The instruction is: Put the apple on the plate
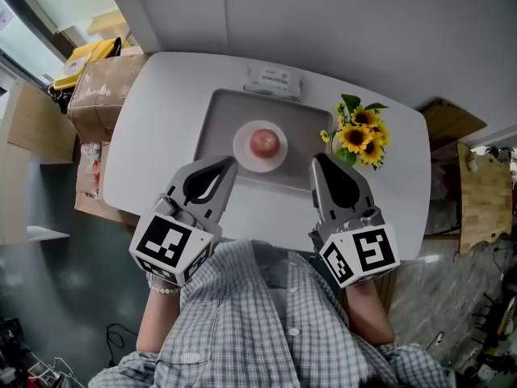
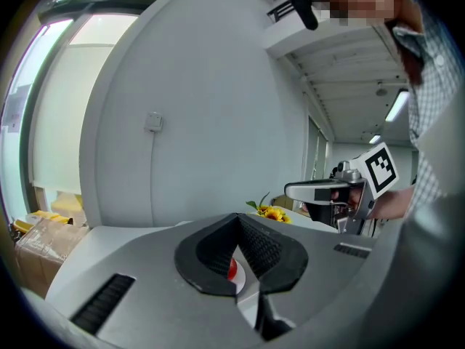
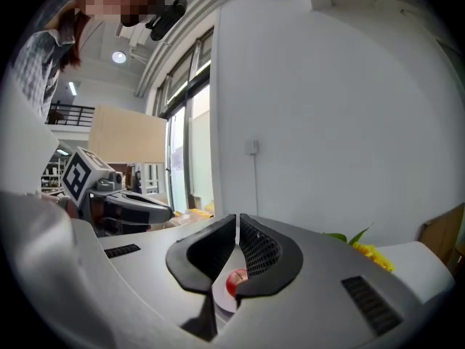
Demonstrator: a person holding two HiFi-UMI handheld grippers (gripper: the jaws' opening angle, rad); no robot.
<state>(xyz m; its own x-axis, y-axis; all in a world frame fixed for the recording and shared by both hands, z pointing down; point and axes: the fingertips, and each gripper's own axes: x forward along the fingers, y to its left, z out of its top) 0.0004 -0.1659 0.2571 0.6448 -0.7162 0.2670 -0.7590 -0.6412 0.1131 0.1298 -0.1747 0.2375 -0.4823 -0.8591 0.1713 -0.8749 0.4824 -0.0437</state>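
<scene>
apple (image 1: 264, 142) resting on the plate (image 1: 242, 153), both grippers closed on nothing
plate sits mid-tray (image 1: 214, 128) on the white worktop (image 1: 161, 120); left gripper (image 1: 230, 164) hangs at the tray's near left edge, right gripper (image 1: 317, 160) at its near right corner, jaws together; sunflowers (image 1: 359, 136) just beside the tray's right edge.

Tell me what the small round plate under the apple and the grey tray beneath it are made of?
The small round white plate is probably glazed ceramic, possibly melamine: it looks smooth, with a faint sheen. The flat grey rectangular tray is likely matte plastic: even colour, rounded corners, no glare.
</scene>
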